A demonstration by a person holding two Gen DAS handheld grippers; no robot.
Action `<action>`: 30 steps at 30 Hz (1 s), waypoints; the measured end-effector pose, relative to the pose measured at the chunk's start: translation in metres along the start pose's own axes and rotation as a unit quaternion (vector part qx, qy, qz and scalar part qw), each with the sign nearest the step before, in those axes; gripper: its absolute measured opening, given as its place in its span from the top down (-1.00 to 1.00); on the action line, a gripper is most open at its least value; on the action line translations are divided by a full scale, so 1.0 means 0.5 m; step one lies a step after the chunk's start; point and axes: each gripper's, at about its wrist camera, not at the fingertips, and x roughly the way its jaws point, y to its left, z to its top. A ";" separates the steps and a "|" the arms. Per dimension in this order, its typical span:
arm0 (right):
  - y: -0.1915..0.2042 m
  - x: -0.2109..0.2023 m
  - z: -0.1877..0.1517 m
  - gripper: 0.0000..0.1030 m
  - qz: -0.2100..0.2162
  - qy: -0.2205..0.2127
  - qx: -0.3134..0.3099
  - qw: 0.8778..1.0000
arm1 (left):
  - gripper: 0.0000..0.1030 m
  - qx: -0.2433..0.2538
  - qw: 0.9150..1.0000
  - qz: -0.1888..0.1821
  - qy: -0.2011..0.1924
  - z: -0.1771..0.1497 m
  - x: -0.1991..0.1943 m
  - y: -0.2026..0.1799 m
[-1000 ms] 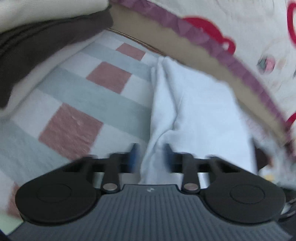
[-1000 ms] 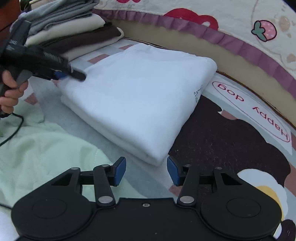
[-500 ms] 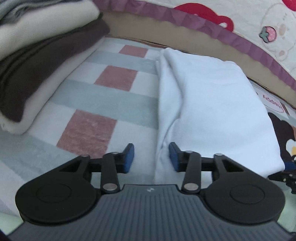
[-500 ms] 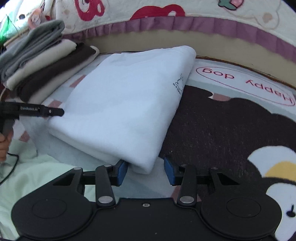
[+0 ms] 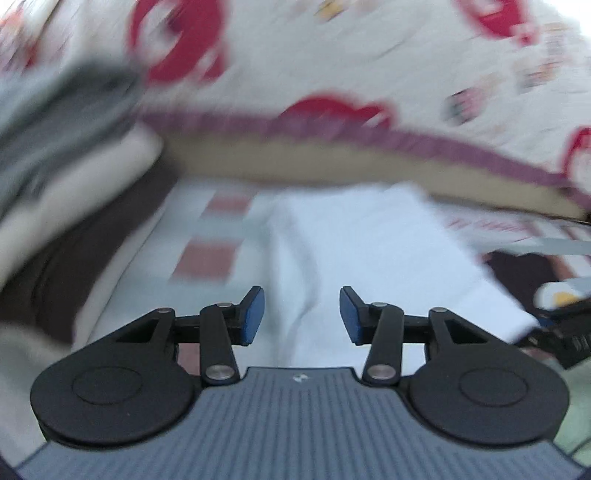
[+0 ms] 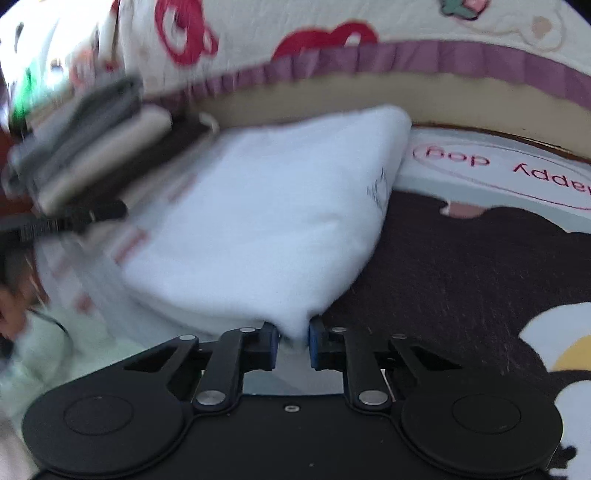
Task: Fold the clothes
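White garment (image 6: pixel 266 221), folded into a thick pad, fills the middle of the right wrist view; we see it lying on a printed mat (image 6: pixel 480 258) with a dark animal shape and the words "Happy dog" at the right. Our right claw (image 6: pixel 291 341) sits at the bottom centre, its jaws closing on the garment's near corner, with the blue pads (image 6: pixel 274 341) pressing the cloth from both sides. A stack (image 6: pixel 92 147) of grey, cream and dark brown folded clothes stands at the upper left, just beside the garment. Behind both runs a quilt (image 6: pixel 369 22) with red shapes and a purple frill. Pale green cloth (image 6: pixel 44 350) lies at the lower left.

In the left wrist view, badly blurred, our left claw (image 5: pixel 301 314) hangs at the bottom centre above the garment's (image 5: pixel 369 251) near edge, its jaws opening and released, nothing pressed between the pads (image 5: pixel 255 314). The stack (image 5: pixel 55 184) is at the left, the quilt (image 5: pixel 332 55) across the top. The right claw's tip (image 5: pixel 561 332) shows at the right edge, at the garment's corner.
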 end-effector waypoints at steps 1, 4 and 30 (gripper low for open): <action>-0.002 -0.012 0.009 0.68 0.007 -0.009 0.011 1.000 | -0.02 0.017 1.000 -0.022 -0.006 -0.001 -0.003 -0.017; 0.000 -0.034 0.034 0.71 0.021 -0.020 0.021 0.999 | -0.20 0.066 0.994 -0.088 -0.022 -0.006 -0.012 -0.066; 0.111 -0.046 -0.004 -0.50 -0.096 -0.063 -0.451 0.885 | 0.70 0.011 0.996 -0.073 0.055 0.021 0.105 -0.066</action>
